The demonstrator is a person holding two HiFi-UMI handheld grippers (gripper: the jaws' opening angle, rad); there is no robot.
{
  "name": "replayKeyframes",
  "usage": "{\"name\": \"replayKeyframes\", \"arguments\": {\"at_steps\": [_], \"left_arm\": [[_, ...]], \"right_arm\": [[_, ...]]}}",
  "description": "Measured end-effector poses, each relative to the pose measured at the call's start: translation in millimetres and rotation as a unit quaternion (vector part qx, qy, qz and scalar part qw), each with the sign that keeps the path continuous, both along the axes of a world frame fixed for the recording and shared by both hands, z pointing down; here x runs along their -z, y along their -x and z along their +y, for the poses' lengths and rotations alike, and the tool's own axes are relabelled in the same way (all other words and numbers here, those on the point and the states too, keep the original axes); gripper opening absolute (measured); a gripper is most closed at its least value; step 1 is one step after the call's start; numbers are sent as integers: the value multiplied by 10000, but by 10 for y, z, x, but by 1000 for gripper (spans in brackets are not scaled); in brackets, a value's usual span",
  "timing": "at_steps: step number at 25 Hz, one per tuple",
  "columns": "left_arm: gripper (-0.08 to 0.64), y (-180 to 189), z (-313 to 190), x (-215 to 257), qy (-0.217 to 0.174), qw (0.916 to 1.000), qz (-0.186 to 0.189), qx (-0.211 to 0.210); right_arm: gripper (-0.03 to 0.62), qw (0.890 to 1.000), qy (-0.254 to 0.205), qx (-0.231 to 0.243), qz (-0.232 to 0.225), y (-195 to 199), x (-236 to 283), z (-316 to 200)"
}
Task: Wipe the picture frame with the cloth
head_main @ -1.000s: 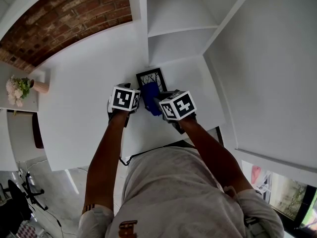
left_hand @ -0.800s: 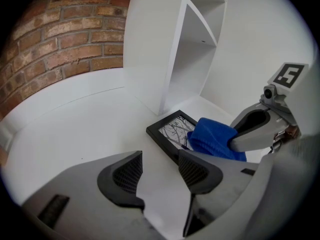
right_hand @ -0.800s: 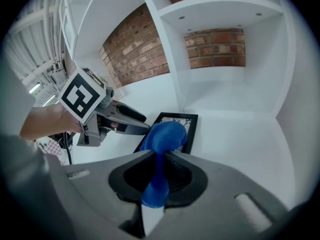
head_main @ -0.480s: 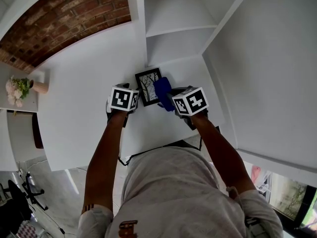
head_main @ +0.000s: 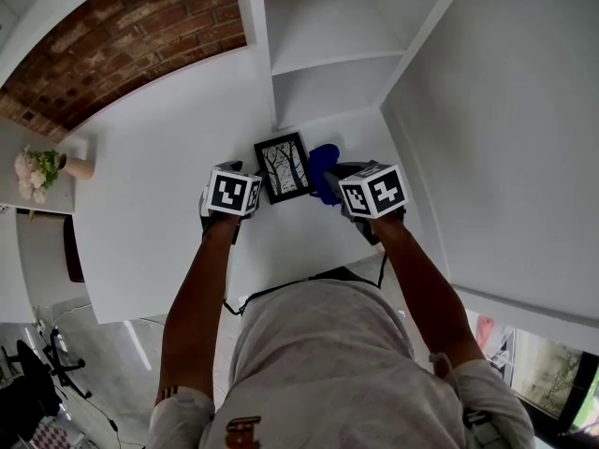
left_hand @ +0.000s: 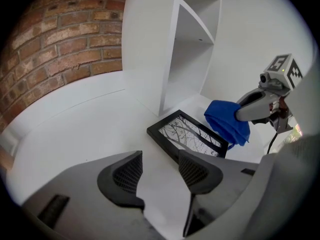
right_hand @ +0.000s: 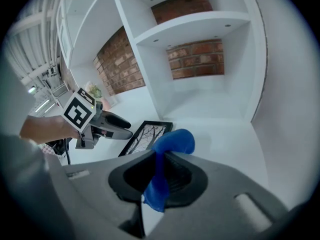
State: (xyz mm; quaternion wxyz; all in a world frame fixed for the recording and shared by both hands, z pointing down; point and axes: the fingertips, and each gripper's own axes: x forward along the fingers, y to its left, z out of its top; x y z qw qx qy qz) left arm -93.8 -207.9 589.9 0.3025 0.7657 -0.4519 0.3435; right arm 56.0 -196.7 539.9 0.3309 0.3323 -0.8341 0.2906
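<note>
A black picture frame (head_main: 284,166) with a bare-tree print lies flat on the white table (head_main: 159,185), close to the shelf unit. It also shows in the left gripper view (left_hand: 189,136) and the right gripper view (right_hand: 144,135). My right gripper (right_hand: 159,171) is shut on a blue cloth (right_hand: 170,149), which hangs just off the frame's right edge (head_main: 323,171) (left_hand: 227,121). My left gripper (left_hand: 159,170) stands open a little in front of the frame's near left corner, nothing between its fingers (head_main: 231,193).
A white shelf unit (head_main: 328,54) rises right behind the frame, with a white side panel (head_main: 505,138) to the right. A brick wall (head_main: 122,36) backs the table. A small vase of flowers (head_main: 42,168) stands far left.
My right gripper has carried the blue cloth rightward, off the face of the frame to its right edge. The whole print now shows. The left gripper has hardly moved.
</note>
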Motion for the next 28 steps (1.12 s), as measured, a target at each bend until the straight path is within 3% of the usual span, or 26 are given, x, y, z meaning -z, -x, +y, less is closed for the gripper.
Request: {"name": "replayKeyframes", "arguments": {"at_steps": [7,12,15,19,24,28], "left_arm": [[219,54,3,442,-552,9976,345,238],[211,15,16,1028,-1296,9877,802,356],[198,-72,34,1425,-1889,9751,1137,241],[168,-157,93,1925,-2695,9523,1423,138],[128,-253,209,2466,-3415,9217,1838,122],[97,-302,313,2763,-3799,9037,1975,46]], "right_arm": [[48,9979,-537,181,-325,63,484,-56],[48,9911,-1115,392,-608,213,919,-74],[48,9841,-1504,481,-811,309,1171,-78],[48,9689,-2115,622,-1126,422,1527,-49],[47,9403,-2863,841,-1637,517,1980,57],[48,9157,-3366,930,-1987,552,2294,142]]}}
